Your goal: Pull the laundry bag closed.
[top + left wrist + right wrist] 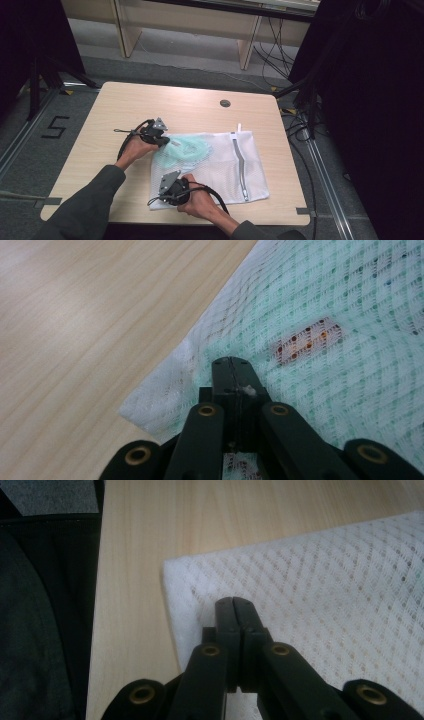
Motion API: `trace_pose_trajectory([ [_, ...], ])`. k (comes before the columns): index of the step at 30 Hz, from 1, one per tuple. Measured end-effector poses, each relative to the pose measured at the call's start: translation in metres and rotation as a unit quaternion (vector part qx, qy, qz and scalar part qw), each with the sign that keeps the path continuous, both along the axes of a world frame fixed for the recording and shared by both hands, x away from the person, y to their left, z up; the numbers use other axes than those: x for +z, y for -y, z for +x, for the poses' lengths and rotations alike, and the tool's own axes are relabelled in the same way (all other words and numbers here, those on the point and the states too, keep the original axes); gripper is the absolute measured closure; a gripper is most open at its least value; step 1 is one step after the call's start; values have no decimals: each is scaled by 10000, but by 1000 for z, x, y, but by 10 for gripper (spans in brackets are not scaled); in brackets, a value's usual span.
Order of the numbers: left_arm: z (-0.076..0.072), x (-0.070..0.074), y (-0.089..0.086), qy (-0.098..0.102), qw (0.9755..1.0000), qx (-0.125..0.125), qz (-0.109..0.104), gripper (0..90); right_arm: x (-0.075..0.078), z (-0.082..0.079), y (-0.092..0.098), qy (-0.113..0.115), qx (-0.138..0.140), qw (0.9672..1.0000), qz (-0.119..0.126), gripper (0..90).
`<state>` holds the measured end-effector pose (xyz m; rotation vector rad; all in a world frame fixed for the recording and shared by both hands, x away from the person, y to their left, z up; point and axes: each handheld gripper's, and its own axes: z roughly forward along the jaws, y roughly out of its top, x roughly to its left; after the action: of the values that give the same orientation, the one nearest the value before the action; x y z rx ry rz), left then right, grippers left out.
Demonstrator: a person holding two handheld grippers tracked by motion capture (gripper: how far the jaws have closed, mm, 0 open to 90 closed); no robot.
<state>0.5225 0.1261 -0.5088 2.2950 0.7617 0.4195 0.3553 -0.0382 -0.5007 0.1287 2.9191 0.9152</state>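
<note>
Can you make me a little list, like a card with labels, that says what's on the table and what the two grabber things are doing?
table: light wooden table, a small dark round disc near its far edge
main thing: white mesh laundry bag, lying flat
zipper: runs along the bag's right part
inside the bag: pale green garment showing through the mesh
left gripper: jaws closed, at the bag's left edge, over the green part
right gripper: jaws closed, at the bag's near corner
holding mesh or just pressing: cannot tell
</note>
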Motion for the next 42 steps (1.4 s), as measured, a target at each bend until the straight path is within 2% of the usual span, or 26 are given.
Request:
trace_pose_trajectory([
  [4,-1,0,1,-11,10000,-2,44,896,0,2,-1,-1,43,10000,-11,900],
  [5,-2,1,2,65,9999,-7,98,896,1,1,0,-79,-4,10000,-38,900],
  [8,-2,1,3,80,9999,5,134,895,3,2,3,-150,27,9999,67,900],
  [11,-4,6,4,170,9997,88,141,887,13,8,10,-58,106,9998,182,900],
  [12,-5,8,3,192,9998,86,65,887,20,6,16,-171,-135,9995,220,900],
  [13,-5,10,3,227,9997,81,40,888,28,10,27,-126,-206,9991,338,900],
  [14,-8,17,2,310,9995,64,20,890,34,16,37,89,-128,9990,412,900],
  [15,-10,20,1,314,9995,60,-44,889,37,16,44,-2,-351,9984,444,900],
  [17,-13,23,1,313,9994,76,-142,890,40,21,54,73,-407,9980,473,900],
  [18,-19,28,0,286,9989,108,-352,890,42,26,64,159,-457,9976,489,900],
  [20,-32,35,0,199,9983,-22,-547,893,47,33,101,188,-890,9948,451,900],
  [22,-39,37,1,168,9979,-67,-617,893,47,36,110,247,-892,9947,453,900],
  [24,-52,38,5,40,9963,-170,-844,891,48,40,142,285,-1140,9922,403,900],
  [25,-62,37,12,-66,9947,-277,-984,890,48,37,159,164,-1432,9888,387,900],
  [26,-62,37,12,-66,9947,-277,-984,889,48,37,159,164,-1432,9888,387,900],
  [27,-71,36,17,-105,9950,-375,-924,889,47,39,170,283,-1423,9886,409,900],
  [28,-84,32,27,-304,9928,-451,-1072,890,44,37,192,247,-1759,9835,343,900],
  [29,-84,32,27,-304,9928,-451,-1072,892,44,37,192,247,-1759,9835,343,900],
  [31,-103,30,49,-504,9889,-714,-1198,894,40,34,208,231,-1921,9808,231,900],
  [32,-103,30,49,-504,9889,-714,-1198,894,40,33,212,206,-1940,9805,231,900],
  [35,-119,28,79,-572,9859,-1130,-1094,894,36,31,221,139,-2133,9768,148,900],
  [36,-119,28,79,-572,9859,-1130,-1094,894,34,31,223,118,-2158,9763,129,900],
  [38,-121,24,86,-549,9875,-1186,-884,894,33,32,225,133,-2164,9762,98,900],
  [39,-122,21,87,-614,9876,-1158,-866,894,31,35,227,122,-2078,9781,23,900],
  [40,-121,19,87,-612,9881,-1146,-820,894,28,33,226,45,-2233,9747,8,900],
  [42,-118,17,86,-553,9893,-1203,-617,894,26,35,225,37,-2133,9770,-41,900],
])
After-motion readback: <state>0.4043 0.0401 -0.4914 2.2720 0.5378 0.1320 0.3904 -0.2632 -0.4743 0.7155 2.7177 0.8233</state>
